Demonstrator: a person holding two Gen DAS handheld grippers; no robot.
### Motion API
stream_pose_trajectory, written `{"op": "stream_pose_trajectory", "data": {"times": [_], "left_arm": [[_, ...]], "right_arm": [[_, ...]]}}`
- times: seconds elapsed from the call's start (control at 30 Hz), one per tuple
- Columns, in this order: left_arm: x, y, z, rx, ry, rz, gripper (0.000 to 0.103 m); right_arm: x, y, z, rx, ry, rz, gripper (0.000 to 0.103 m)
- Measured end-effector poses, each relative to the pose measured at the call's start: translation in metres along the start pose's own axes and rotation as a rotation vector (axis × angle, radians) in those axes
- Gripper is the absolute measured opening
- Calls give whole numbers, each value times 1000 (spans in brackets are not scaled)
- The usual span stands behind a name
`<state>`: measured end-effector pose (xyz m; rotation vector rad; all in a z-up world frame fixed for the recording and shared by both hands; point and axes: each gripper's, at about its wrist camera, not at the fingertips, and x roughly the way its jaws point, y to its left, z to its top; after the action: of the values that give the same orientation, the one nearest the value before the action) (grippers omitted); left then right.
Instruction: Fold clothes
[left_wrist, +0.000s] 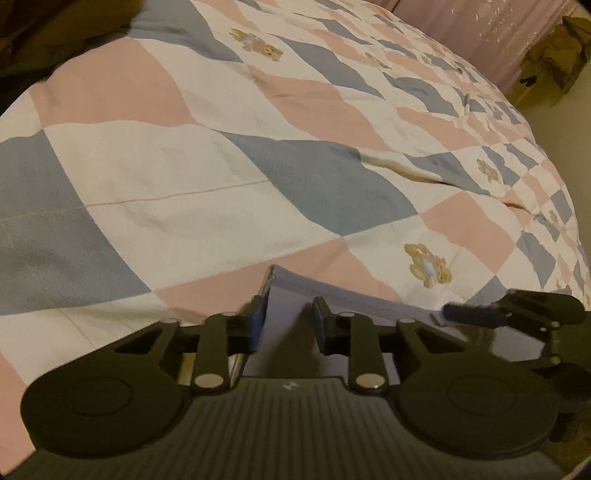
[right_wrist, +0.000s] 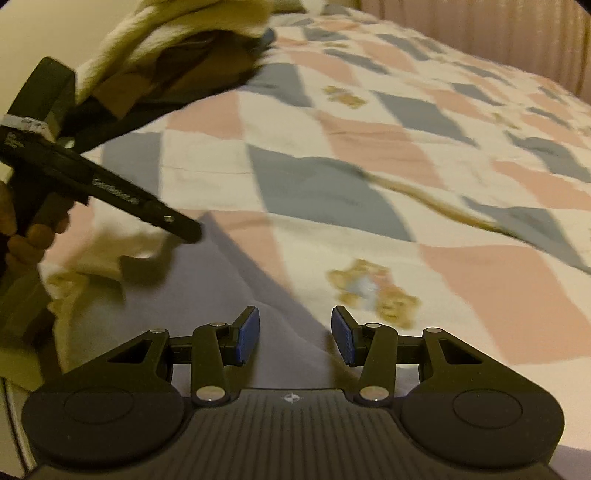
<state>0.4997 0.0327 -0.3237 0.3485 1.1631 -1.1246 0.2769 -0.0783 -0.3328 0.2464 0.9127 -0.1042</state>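
Left wrist view: the left gripper (left_wrist: 288, 321) has its fingers spread, and a lavender garment (left_wrist: 354, 299) lies right under and between them on the bed. One corner of the garment pokes out just ahead of the left finger, and its folded edge runs off to the right over the checked quilt (left_wrist: 221, 166), which is pink, white and grey-blue with small teddy bear prints. The cloth passes between the two blue pads (left_wrist: 257, 317), but a gap shows between them, so nothing is pinched. At the right edge the right gripper (left_wrist: 458, 314) comes in from the side, its tip touching or just over the same edge of the garment; from here I cannot tell how its fingers stand.

Right wrist view: the right gripper (right_wrist: 295, 334) is spread wide and holds nothing. The lavender garment (right_wrist: 207, 280) lies beneath it and stretches forward and left. The left gripper (right_wrist: 192, 230) reaches in from the left, its tip at the garment's far corner. A heap of clothes (right_wrist: 177, 44) sits at the top left on the quilt (right_wrist: 424, 184).
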Motion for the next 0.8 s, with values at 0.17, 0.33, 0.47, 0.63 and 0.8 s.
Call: {"op": "stream_pose_trajectory", "data": {"times": [0.17, 0.33, 0.47, 0.63, 0.8], "left_arm": [[-17, 2, 2, 5, -65, -17, 0], [-17, 7, 5, 2, -97, -2, 1], [7, 15, 2, -13, -25, 56, 8], [-16, 21, 7, -30, -86, 118, 11], [-38, -9, -10, 71, -78, 48, 11]], "right_arm": [[9, 8, 0, -35, 17, 3, 2], [-8, 7, 13, -39, -80, -44, 2], [12, 0, 13, 11, -14, -58, 11], [8, -1, 5, 139, -52, -121, 34], [-44, 14, -28, 229, -137, -219, 41]]}}
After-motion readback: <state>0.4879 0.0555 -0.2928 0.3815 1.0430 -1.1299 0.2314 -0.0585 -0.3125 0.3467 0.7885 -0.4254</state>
